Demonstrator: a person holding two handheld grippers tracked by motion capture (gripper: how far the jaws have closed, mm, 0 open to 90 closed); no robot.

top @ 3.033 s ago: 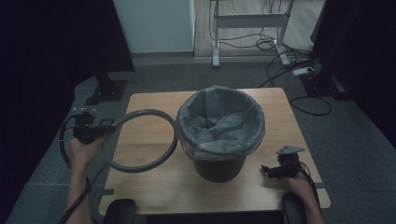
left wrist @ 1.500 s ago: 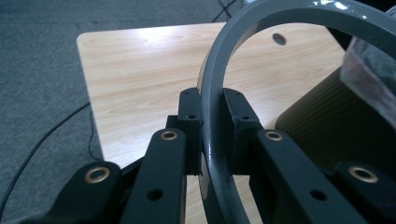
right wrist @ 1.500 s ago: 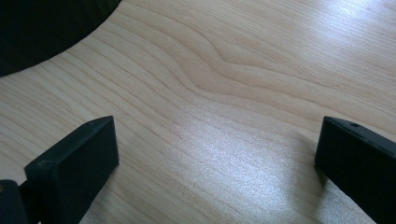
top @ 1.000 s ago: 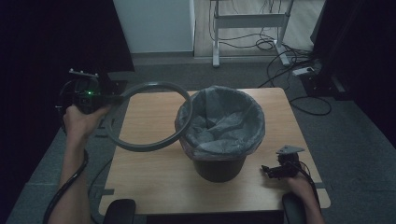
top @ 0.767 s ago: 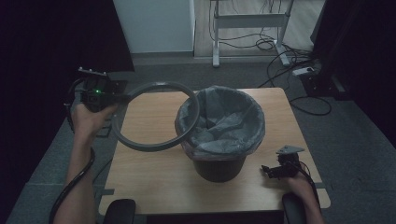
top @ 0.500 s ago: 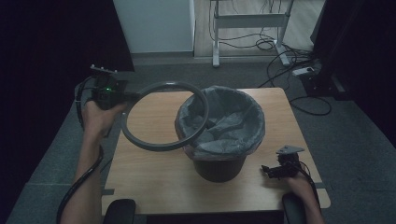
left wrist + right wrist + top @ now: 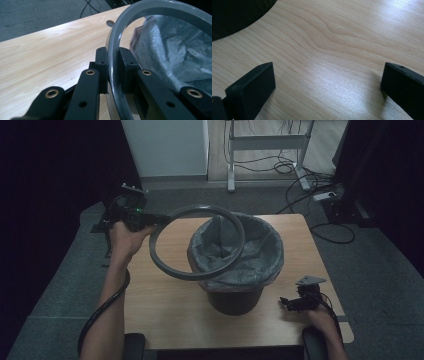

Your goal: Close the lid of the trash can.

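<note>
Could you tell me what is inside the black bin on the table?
The black bin holds a grey liner bag, its edge folded over the rim. The grey ring in the left gripper covers part of the opening; the crumpled bag hides the bottom.

left gripper (image 7: 150, 218): clamps grey ring (image 7: 197, 242) | ring: raised, overlapping bin (image 7: 235, 260) rim | right gripper (image 7: 292, 302): on table (image 7: 165, 315)
</note>
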